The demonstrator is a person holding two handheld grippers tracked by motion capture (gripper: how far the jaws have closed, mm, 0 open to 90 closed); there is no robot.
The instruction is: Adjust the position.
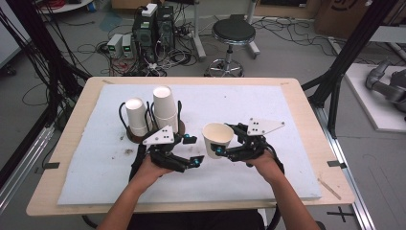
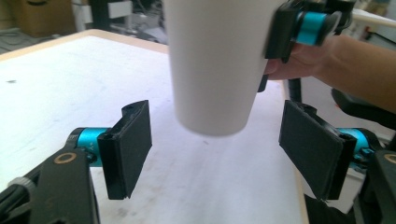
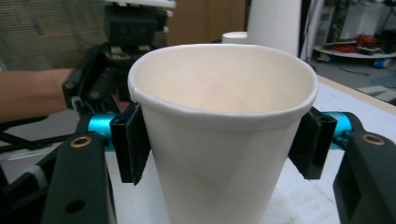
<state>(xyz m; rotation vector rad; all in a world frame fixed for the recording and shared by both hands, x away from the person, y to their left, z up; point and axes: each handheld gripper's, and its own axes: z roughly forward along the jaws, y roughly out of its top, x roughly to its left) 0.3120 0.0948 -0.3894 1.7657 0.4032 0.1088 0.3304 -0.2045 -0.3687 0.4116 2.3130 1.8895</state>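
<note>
Far left of your grippers: two stacks of white paper cups, upside down. The shorter stack [image 1: 136, 116] is on the left and the taller stack [image 1: 163, 109] is just beside it on the right. Both sit in a dark round holder with black wire loops [image 1: 125, 125] on the white foam mat [image 1: 95, 158] that covers the light wooden table [image 1: 72, 124]. The holder is just ahead of your left gripper [image 1: 192, 151], near its grey plate.

In the left gripper view your left gripper [image 2: 215, 158] has its jaws spread wide, with nothing between the pads. The black pads [image 2: 133, 142] stand clear on both sides. The bottom of the single white paper cup [image 2: 215, 65] hangs above and ahead of the gap and touches neither pad. The mat shows below it.

That cup [image 1: 218, 139] is upright with its mouth up, held off the mat just to the right of your left gripper's tips, between the two grippers. Your right gripper [image 1: 225, 146] has it. In the right gripper view your right gripper [image 3: 224, 149] pinches the cup [image 3: 219, 154] by the wall just below the rolled rim, with a pad pressed on each side. The rim looks slightly squeezed out of round. The inside of the cup is bare.

Your left gripper also shows in that view, beyond the cup and to the left of it, near it but apart.
</note>
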